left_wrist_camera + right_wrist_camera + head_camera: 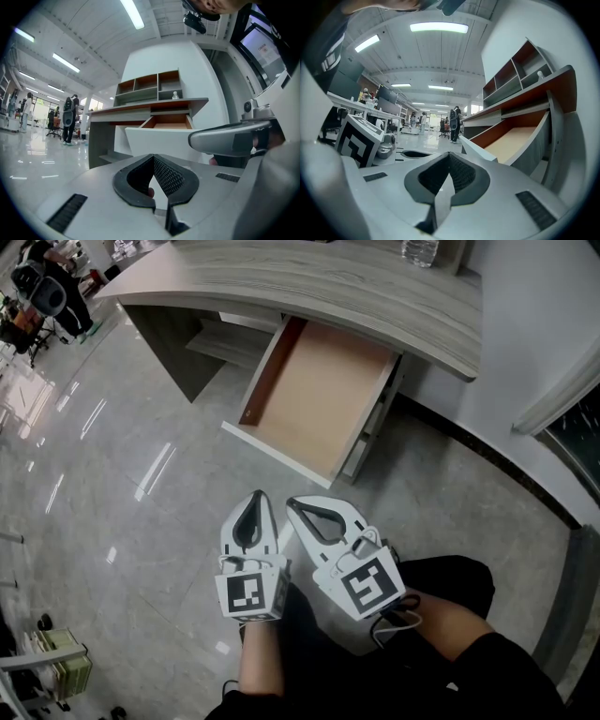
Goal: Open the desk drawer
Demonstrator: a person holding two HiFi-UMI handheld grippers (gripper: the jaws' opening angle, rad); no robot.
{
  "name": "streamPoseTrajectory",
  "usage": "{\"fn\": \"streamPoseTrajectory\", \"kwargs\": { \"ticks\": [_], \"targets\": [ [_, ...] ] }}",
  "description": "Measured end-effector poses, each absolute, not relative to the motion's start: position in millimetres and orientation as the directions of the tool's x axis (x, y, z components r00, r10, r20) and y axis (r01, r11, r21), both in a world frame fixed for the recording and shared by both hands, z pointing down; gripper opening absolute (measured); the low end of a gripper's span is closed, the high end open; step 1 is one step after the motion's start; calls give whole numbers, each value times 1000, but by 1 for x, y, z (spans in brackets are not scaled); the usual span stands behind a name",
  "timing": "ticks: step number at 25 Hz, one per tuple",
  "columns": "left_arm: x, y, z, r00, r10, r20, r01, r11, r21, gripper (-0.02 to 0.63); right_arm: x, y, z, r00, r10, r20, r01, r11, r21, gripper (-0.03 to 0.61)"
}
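head view: the desk (pixel 356 287) has a curved wood-grain top. the drawer (pixel 314 395) stands pulled well out from under it, its tan bottom panel exposed and its white front facing the person. the left tongs (pixel 255 497) and right tongs (pixel 292 504) sit side by side over the glossy grey floor (pixel 131 456), well short of the drawer front, touching nothing

left gripper view: the left tongs (pixel 153 160) are closed, ribbed pads meeting at the tip with nothing clamped between them. the drawer (pixel 159 140) shows ahead, open below the desk (pixel 150 108). the right tongs (pixel 229 139) cross the frame at right

right gripper view: the right tongs (pixel 449 158) are likewise closed and carry nothing. the open drawer (pixel 511 140) lies ahead at right, under the desk (pixel 525 96) edge. the marker cube (pixel 357 137) of the left tongs shows at left
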State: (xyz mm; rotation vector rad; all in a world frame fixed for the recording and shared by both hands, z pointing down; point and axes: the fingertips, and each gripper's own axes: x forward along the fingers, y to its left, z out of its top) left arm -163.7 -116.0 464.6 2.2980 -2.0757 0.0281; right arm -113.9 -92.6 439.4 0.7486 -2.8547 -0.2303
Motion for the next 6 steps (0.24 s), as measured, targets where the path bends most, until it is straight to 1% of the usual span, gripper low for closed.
{"fn": "streamPoseTrajectory", "kwargs": {
  "ticks": [6],
  "targets": [
    [-165,-114,465,90,-995,41,-996,-89,26,5,-113,-90,439,-858,-495,134,-469,863,186,6]
  ]
}}
